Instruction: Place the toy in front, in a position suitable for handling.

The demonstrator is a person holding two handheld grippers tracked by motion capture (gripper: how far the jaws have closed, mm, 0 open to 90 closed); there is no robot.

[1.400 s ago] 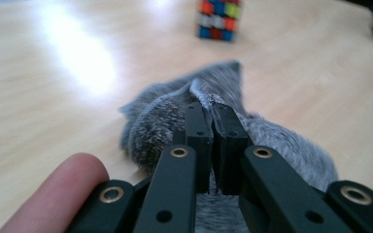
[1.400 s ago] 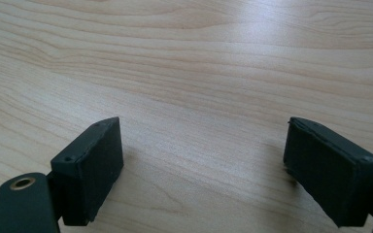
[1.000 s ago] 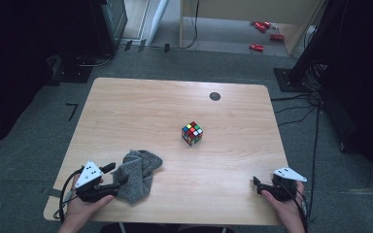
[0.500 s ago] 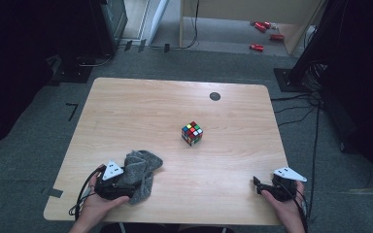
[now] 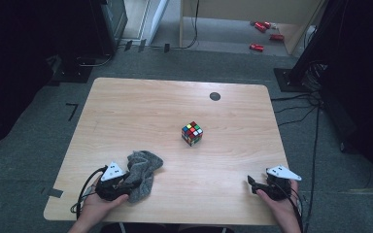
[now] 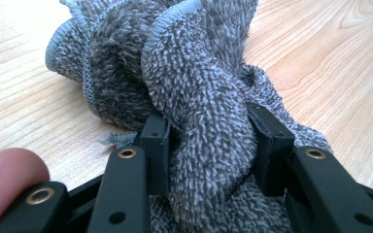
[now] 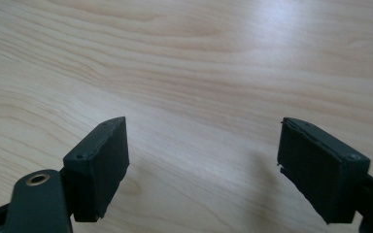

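Once the left claw (image 6: 206,145) had been pushed right into the grey towel (image 5: 141,172) at the counter's (image 5: 126,111) near left edge, a fold was found clamped, lifting judged possible, while the right claw (image 7: 218,165) was held agape.

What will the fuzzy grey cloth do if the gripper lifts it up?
The cloth will probably droop and hang loosely: it lies crumpled in soft folds. It likely won't slip, since the left gripper has its jaws pressed into a thick, fuzzy bunch. It looks light.
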